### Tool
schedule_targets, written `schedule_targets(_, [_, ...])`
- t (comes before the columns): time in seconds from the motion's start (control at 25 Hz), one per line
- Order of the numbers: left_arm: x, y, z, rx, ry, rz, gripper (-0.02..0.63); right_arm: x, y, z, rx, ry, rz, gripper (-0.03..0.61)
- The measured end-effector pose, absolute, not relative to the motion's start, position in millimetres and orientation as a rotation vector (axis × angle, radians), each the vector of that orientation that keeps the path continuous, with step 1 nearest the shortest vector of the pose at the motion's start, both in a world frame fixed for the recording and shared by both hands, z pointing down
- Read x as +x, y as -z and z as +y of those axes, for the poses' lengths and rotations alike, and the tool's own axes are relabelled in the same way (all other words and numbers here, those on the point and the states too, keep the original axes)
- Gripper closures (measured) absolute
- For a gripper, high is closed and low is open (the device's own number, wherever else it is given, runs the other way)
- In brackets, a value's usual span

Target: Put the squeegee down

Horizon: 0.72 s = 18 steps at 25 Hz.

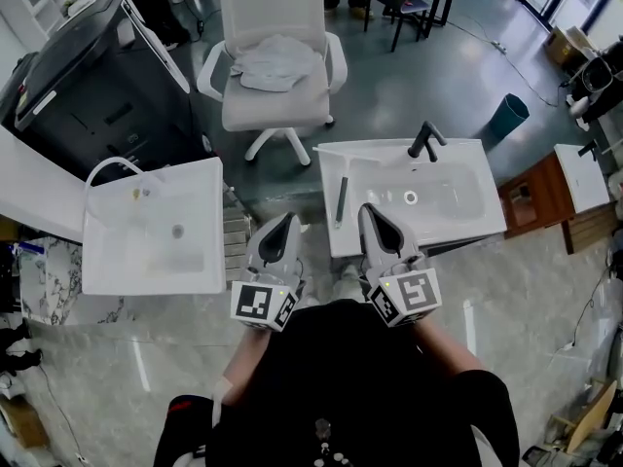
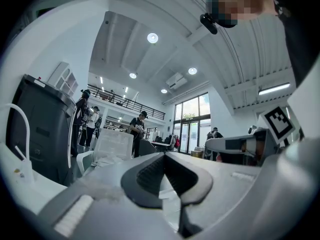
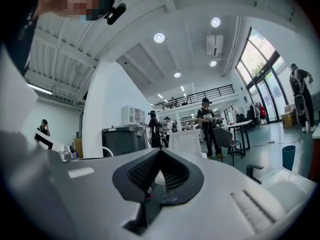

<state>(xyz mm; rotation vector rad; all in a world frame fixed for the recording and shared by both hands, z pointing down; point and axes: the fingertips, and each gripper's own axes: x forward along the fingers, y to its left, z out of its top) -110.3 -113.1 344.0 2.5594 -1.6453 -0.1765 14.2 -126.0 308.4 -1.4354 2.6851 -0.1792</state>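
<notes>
— What sits nearest?

— The person's black top [image 1: 341, 397] fills the bottom of the head view. Just past it are the marker cubes [image 1: 263, 305] on the two grippers.

— And the squeegee?

— The squeegee [image 1: 341, 200] is a slim, dark grey-green bar. It lies flat on the left ledge of the white basin [image 1: 389, 152], the one with the black tap [image 1: 425, 140]. It runs lengthwise away from the person, and neither gripper touches it.

— How are the hands held?

— Drawn in close to the chest, side by side, pointing level and forward. The left gripper [image 1: 289, 220] shows over the gap between that basin and a second basin [image 1: 97, 251] further left. The right gripper [image 1: 368, 210] has its tip over the white basin's front part, just right of the squeegee.

— The jaws?

— In each gripper's own view the pads meet tip to tip, with nothing between them.
</notes>
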Motion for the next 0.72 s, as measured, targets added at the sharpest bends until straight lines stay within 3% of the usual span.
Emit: schedule_targets(0.72, [-101.9, -349.0, -106.3, 2.564, 0.166, -1.635, 0.612, 21.1, -308.8, -120.0, -1.443, 0.181, 2.676, 0.577])
